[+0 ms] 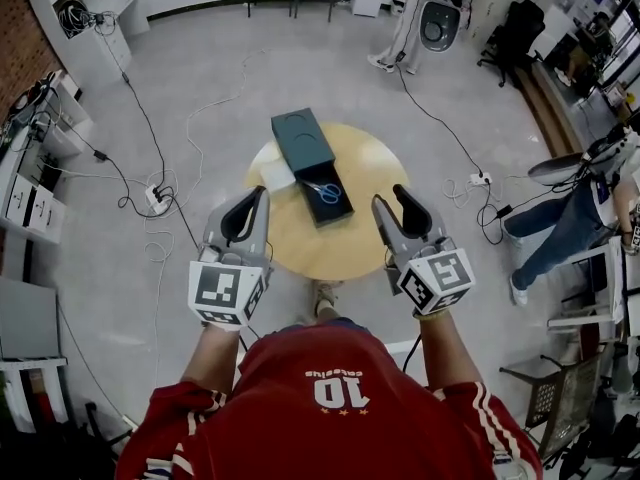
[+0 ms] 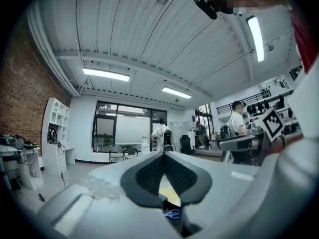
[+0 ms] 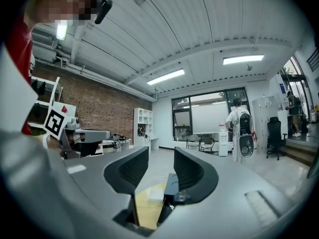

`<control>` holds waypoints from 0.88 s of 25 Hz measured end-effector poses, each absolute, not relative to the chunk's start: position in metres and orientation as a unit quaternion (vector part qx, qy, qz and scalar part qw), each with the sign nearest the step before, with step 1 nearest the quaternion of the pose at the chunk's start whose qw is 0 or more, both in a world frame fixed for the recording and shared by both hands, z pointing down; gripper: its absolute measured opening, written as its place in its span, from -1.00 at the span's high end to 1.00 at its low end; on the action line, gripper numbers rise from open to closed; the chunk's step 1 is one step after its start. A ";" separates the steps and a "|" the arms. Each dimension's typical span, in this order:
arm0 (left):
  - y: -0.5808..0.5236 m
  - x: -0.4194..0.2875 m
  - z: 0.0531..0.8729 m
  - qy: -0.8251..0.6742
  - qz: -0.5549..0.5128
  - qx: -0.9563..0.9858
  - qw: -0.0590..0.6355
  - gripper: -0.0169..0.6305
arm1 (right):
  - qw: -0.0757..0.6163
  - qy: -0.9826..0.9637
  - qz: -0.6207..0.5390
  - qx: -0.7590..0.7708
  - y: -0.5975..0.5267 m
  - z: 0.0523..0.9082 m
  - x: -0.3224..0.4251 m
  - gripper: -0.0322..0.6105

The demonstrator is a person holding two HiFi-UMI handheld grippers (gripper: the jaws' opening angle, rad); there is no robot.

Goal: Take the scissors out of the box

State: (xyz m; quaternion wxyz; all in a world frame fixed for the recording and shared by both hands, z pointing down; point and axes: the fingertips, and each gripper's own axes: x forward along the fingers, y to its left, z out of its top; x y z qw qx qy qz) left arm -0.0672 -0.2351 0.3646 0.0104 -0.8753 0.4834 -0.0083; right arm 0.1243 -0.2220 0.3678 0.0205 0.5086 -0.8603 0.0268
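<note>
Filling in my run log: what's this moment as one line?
stage: pre-grasp | scissors: inside open box | left gripper: shut, empty | right gripper: open, empty, clear of box

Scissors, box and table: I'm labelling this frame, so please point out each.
scissors (image 1: 327, 192), head view, on the blue handles.
box (image 1: 338, 211), head view, on its bare dark inside near the front end.
table (image 1: 320, 253), head view, on its bare wooden top.

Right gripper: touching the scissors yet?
Apart. Head view shows the scissors lying in the box and the right gripper short of it, bare table between; right gripper view shows jaws open and empty.
</note>
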 end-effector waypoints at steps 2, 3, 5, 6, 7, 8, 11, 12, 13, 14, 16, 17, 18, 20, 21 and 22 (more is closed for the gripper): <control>-0.239 -0.067 0.366 0.485 -0.010 -0.875 0.009 0.94 | 0.036 -0.865 0.025 0.500 -0.228 0.376 0.121 0.44; -0.242 -0.067 0.367 0.485 -0.011 -0.874 0.008 0.94 | 0.044 -0.867 0.023 0.496 -0.232 0.380 0.119 0.44; -0.247 -0.067 0.370 0.487 -0.013 -0.873 0.005 0.94 | 0.055 -0.869 0.025 0.490 -0.239 0.390 0.118 0.44; -0.249 -0.067 0.371 0.488 -0.014 -0.872 0.003 0.94 | 0.059 -0.870 0.028 0.489 -0.243 0.395 0.118 0.44; -0.252 -0.066 0.373 0.489 -0.014 -0.872 0.001 0.94 | 0.063 -0.870 0.031 0.488 -0.247 0.400 0.118 0.44; -0.254 -0.066 0.374 0.490 -0.015 -0.872 0.000 0.94 | 0.067 -0.870 0.035 0.487 -0.252 0.405 0.119 0.44; -0.263 -0.063 0.378 0.491 -0.017 -0.871 -0.005 0.94 | 0.082 -0.872 0.046 0.480 -0.266 0.421 0.120 0.44; -0.266 -0.061 0.379 0.490 -0.018 -0.871 -0.007 0.94 | 0.090 -0.873 0.048 0.477 -0.270 0.427 0.120 0.44; -0.269 -0.060 0.380 0.490 -0.018 -0.871 -0.008 0.94 | 0.099 -0.875 0.049 0.472 -0.275 0.434 0.120 0.44; -0.271 -0.059 0.382 0.491 -0.019 -0.871 -0.010 0.94 | 0.110 -0.876 0.050 0.467 -0.279 0.441 0.120 0.44; -0.278 -0.057 0.384 0.494 -0.018 -0.869 -0.015 0.94 | 0.135 -0.881 0.051 0.451 -0.287 0.459 0.118 0.44; -0.282 -0.057 0.384 0.495 -0.018 -0.869 -0.015 0.94 | 0.149 -0.884 0.050 0.441 -0.291 0.469 0.116 0.44; -0.286 -0.055 0.385 0.495 -0.018 -0.869 -0.015 0.94 | 0.163 -0.887 0.049 0.428 -0.294 0.480 0.115 0.44; -0.293 -0.053 0.385 0.496 -0.018 -0.868 -0.014 0.94 | 0.188 -0.894 0.054 0.403 -0.300 0.501 0.112 0.44; -0.297 -0.051 0.386 0.497 -0.019 -0.867 -0.015 0.94 | 0.200 -0.897 0.058 0.390 -0.304 0.512 0.111 0.44; -0.300 -0.050 0.386 0.499 -0.020 -0.866 -0.016 0.94 | 0.214 -0.898 0.061 0.379 -0.307 0.523 0.110 0.44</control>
